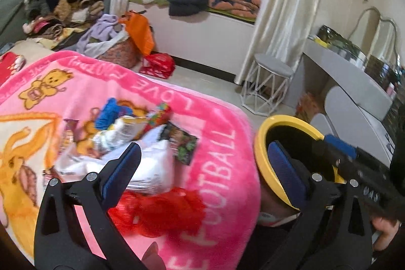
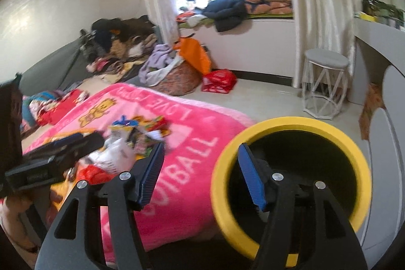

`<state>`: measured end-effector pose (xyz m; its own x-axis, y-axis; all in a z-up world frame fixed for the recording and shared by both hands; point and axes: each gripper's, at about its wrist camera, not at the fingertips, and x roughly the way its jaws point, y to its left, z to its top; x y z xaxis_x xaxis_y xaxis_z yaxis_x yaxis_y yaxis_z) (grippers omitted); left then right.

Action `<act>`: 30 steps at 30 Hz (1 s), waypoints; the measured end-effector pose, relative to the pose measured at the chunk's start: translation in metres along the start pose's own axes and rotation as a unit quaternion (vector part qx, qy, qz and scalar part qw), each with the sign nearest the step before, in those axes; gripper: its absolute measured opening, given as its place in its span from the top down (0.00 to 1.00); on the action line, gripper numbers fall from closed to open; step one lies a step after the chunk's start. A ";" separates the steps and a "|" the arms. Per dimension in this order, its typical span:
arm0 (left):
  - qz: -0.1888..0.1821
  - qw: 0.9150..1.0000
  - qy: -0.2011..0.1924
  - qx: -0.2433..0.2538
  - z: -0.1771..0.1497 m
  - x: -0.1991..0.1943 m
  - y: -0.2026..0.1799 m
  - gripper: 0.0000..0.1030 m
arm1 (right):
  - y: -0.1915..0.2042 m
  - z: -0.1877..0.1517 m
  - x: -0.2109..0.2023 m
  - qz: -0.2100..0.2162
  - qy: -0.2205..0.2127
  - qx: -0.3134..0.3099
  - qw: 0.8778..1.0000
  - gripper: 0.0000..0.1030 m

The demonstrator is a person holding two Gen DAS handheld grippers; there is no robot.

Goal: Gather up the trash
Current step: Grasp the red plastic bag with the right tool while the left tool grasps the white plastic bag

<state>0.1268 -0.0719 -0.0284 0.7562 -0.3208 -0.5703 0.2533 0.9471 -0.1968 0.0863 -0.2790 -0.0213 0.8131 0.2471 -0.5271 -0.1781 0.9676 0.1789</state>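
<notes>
A heap of trash lies on the pink blanket [image 1: 222, 133]: a white plastic bag [image 1: 152, 163], a red bag [image 1: 162, 214], a dark snack wrapper [image 1: 182, 143] and colourful wrappers [image 1: 159, 113]. My left gripper [image 1: 205, 166] hovers above the heap's near edge, open and holding nothing. To the right of the bed stands a bin with a yellow rim [image 2: 291, 123] and a black inside. My right gripper [image 2: 202, 173] is open and empty; its right finger sits in front of the bin's mouth. The same heap [image 2: 131, 141] shows in the right wrist view behind the left gripper's body.
A white wire stool [image 2: 324, 87] stands on the floor past the bin. A grey desk [image 1: 354, 75] runs along the right wall. A laundry basket [image 2: 177, 77], an orange bag and a red bag [image 2: 219, 80] sit at the bed's far end. Clothes are piled on the window seat.
</notes>
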 end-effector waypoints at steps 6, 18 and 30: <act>0.027 0.999 -0.011 -0.026 0.001 -0.012 0.029 0.10 | 0.039 -0.004 0.011 0.038 0.016 -0.042 0.998 0.42; 0.096 0.991 -0.004 -0.089 -0.005 -0.022 0.103 0.10 | 0.130 -0.031 0.039 0.107 0.073 -0.184 0.974 0.37; 0.088 0.984 0.062 -0.144 -0.027 -0.002 0.155 0.12 | 0.173 -0.051 0.092 0.100 0.153 -0.266 0.946 0.33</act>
<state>0.1483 0.0757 -0.0791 0.6886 -0.1670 -0.7056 -0.0698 0.9533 -0.2937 0.1015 -0.0859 -0.0813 0.5494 0.3522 -0.7577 -0.6316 0.7688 -0.1007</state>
